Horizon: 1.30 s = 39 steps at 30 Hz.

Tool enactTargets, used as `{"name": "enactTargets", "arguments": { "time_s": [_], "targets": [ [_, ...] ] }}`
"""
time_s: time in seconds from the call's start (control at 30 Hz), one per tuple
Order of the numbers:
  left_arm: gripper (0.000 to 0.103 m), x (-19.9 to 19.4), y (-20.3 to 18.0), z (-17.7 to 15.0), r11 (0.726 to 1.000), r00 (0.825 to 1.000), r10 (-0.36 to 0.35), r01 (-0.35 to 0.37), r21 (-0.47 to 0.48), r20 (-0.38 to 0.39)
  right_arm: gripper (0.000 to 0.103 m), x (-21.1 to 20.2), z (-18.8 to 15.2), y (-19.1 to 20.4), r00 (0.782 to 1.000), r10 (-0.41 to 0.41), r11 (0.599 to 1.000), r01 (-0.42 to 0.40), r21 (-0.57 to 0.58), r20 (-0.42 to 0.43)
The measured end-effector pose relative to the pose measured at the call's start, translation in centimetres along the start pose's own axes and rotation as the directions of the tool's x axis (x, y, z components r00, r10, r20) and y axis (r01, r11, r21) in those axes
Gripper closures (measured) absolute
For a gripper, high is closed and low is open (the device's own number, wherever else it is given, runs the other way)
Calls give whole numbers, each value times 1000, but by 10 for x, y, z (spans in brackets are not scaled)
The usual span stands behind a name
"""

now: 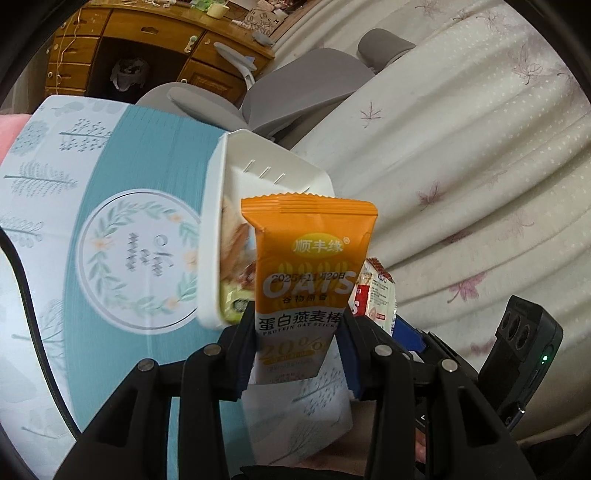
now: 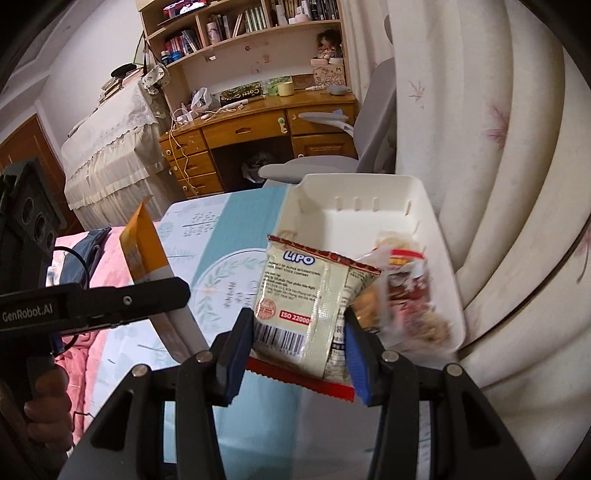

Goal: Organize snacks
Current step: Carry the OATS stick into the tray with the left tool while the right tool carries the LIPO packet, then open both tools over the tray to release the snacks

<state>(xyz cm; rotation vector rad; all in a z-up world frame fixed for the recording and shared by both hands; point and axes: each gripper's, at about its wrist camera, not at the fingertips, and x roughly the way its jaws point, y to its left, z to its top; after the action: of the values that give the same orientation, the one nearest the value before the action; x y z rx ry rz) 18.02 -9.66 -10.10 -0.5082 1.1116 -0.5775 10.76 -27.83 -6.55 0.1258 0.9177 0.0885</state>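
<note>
The left hand-held gripper (image 1: 295,350) clamps an oat bar (image 1: 306,280) upright between its pads. The right hand-held gripper (image 2: 295,347) grips a Lipo packet (image 2: 314,306). Just ahead of both sits the white bin (image 2: 373,206).

Both views are taken from just behind a gripper's fingers, angled downward and very close to the held packets. The white bin (image 1: 221,236), the patterned tablecloth (image 1: 122,177), the wooden desk (image 1: 147,33) and the curtain (image 1: 461,166) are shared; the bin (image 2: 369,206) is seen fuller from the right.
</note>
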Motion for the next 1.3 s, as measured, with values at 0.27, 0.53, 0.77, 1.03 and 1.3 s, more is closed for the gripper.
{"name": "enactTargets", "arguments": {
  "time_s": [0.27,0.53,0.77,1.03,1.3],
  "targets": [
    [64,50,-35,24,1000,999,21,-21,13,36,56,18,18,-60,1000,-17,999,17,-43,0],
    [64,99,-54,54,993,993,112,-114,41,46,55,49,39,-104,1000,21,999,-22,-46,-14],
    [61,127,-47,73,968,969,244,-246,54,45,54,81,50,-126,998,54,998,-54,-32,-10],
    [25,127,-28,71,963,963,270,-270,-27,22,39,110,51,-136,990,107,993,-102,51,-89],
    [24,96,-12,42,960,964,265,-263,-93,3,29,103,41,-127,984,121,989,-108,100,-128]
  ]
}}
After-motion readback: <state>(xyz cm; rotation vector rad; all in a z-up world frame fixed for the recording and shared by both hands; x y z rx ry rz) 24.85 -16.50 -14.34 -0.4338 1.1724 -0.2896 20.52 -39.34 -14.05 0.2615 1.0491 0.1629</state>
